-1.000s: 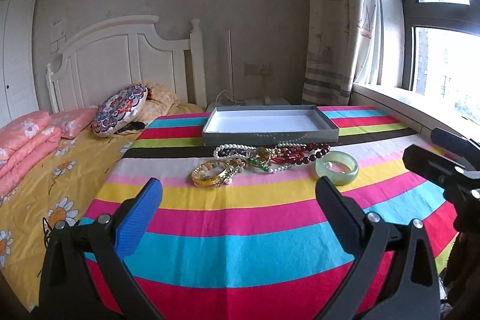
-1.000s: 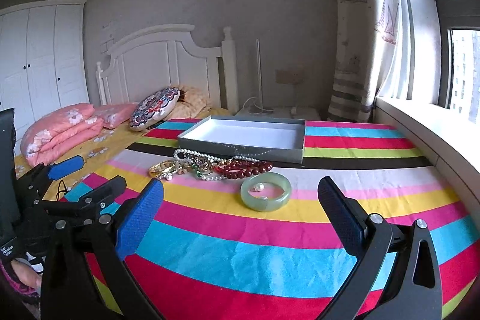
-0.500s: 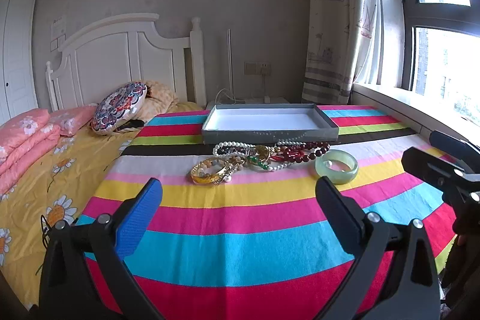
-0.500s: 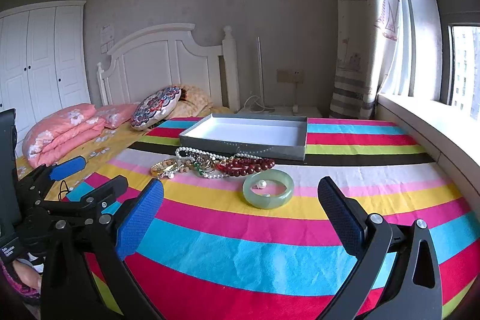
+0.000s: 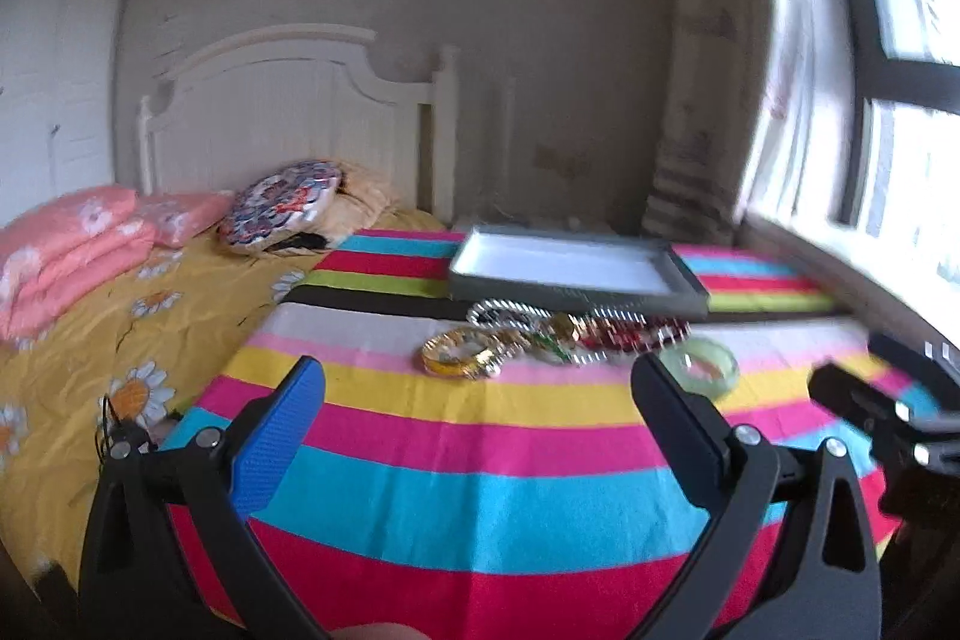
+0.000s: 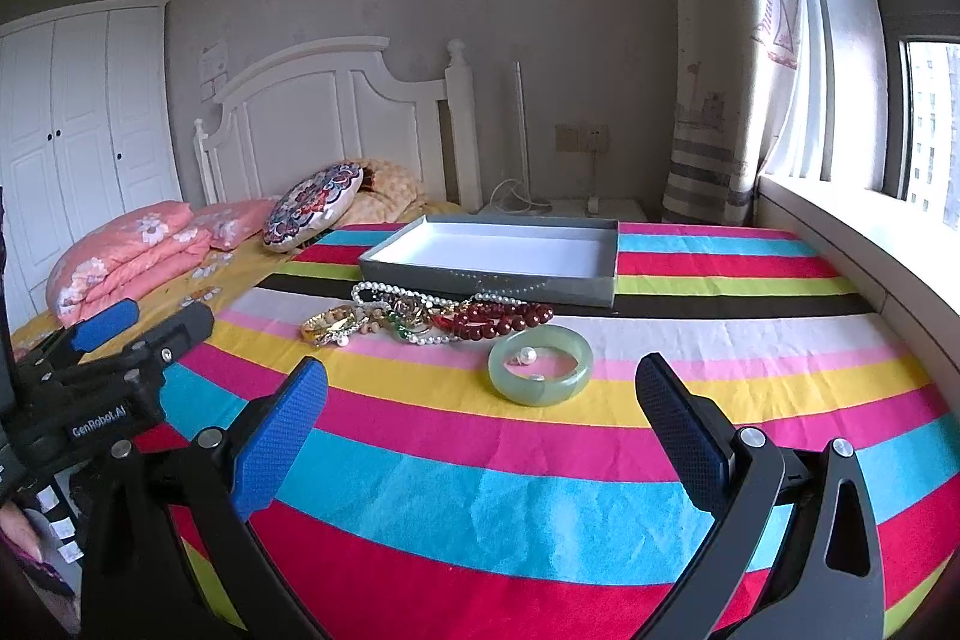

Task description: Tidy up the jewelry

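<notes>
A shallow grey tray point(image 6: 606, 253) point(image 5: 684, 280) with a white inside sits empty on the striped cloth. In front of it lies a tangle of jewelry: a pearl necklace point(image 6: 384, 287), dark red beads point(image 6: 504, 319), a gold bangle point(image 6: 327, 323) point(image 5: 459, 361). A pale green jade bangle point(image 6: 579, 370) point(image 5: 723, 370) lies apart on the right, two small pearls inside it. My right gripper point(image 6: 477, 427) is open, held short of the jade bangle. My left gripper point(image 5: 477, 430) is open too, further left, nothing between its fingers.
The striped cloth point(image 6: 480, 490) covers the foot of a bed with a yellow sheet point(image 5: 120, 340), pink pillows point(image 6: 132, 250) and a round patterned cushion point(image 6: 315, 205). A windowsill point(image 6: 870, 244) runs along the right. A white wardrobe point(image 6: 72, 112) stands far left.
The left gripper has swung to the left, blurring its view, so the jewelry now sits further right. The right gripper has edged slightly closer to the jade bangle. Both stay open.
</notes>
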`<state>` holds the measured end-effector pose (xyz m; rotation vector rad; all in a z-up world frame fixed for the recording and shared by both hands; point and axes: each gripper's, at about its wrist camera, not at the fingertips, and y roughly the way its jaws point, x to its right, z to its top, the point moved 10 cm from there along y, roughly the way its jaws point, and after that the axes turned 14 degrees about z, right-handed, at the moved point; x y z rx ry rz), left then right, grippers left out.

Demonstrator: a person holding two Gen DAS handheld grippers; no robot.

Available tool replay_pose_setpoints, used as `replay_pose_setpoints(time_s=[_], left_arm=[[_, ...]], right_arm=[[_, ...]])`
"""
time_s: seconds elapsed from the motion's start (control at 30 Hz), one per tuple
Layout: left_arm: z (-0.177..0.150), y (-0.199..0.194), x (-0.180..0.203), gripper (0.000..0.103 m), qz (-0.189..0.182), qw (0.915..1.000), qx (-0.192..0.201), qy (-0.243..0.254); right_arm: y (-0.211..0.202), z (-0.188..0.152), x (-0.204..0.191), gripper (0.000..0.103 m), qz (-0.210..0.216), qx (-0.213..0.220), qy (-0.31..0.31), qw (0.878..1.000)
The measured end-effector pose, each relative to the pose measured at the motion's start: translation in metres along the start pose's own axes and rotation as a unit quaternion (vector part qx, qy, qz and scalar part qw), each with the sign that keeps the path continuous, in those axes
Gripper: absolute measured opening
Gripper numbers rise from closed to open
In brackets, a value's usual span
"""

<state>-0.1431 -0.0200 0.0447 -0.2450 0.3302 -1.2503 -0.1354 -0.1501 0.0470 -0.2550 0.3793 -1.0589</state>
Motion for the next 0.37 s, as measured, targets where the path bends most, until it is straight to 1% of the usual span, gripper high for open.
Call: replay_pose_setpoints(time_s=[0.03,0.07,0.13,0.17,0.2,0.27,0.33,0.37], left_arm=[[0.000,-0.002,0.003,0.101,0.010,0.9998,0.011,0.016],[0.001,-0.003,0.004,0.101,0.011,0.9996,0.015,0.020],[-0.001,-0.003,0.011,0.101,-0.016,0.9997,-0.001,0.020],[-0.003,-0.002,0.016,0.101,-0.032,0.9991,-0.017,0.021],[-0.005,-0.001,0.018,0.101,-0.035,0.9987,-0.025,0.026],[-0.006,0.000,0.018,0.101,-0.023,0.9988,-0.020,0.037],[-0.006,0.001,0.015,0.101,-0.013,0.9993,-0.018,0.031],[-0.007,0.002,0.014,0.101,-0.014,0.9993,-0.020,0.027]], right_arm=[[0.000,0.000,-0.001,0.099,0.000,0.000,-0.001,1.000],[0.000,0.000,-0.001,0.099,0.000,0.000,-0.002,1.000],[0.000,0.000,-0.002,0.099,-0.001,-0.001,-0.005,1.000],[0.000,0.000,-0.002,0.099,-0.002,-0.001,-0.005,1.000],[0.000,0.000,-0.001,0.099,-0.002,-0.001,-0.005,1.000],[0.000,0.001,0.000,0.099,-0.004,-0.001,-0.005,1.000],[-0.001,0.001,0.001,0.099,-0.007,0.000,-0.004,1.000],[-0.001,0.001,0.002,0.099,-0.008,0.001,-0.004,1.000]])
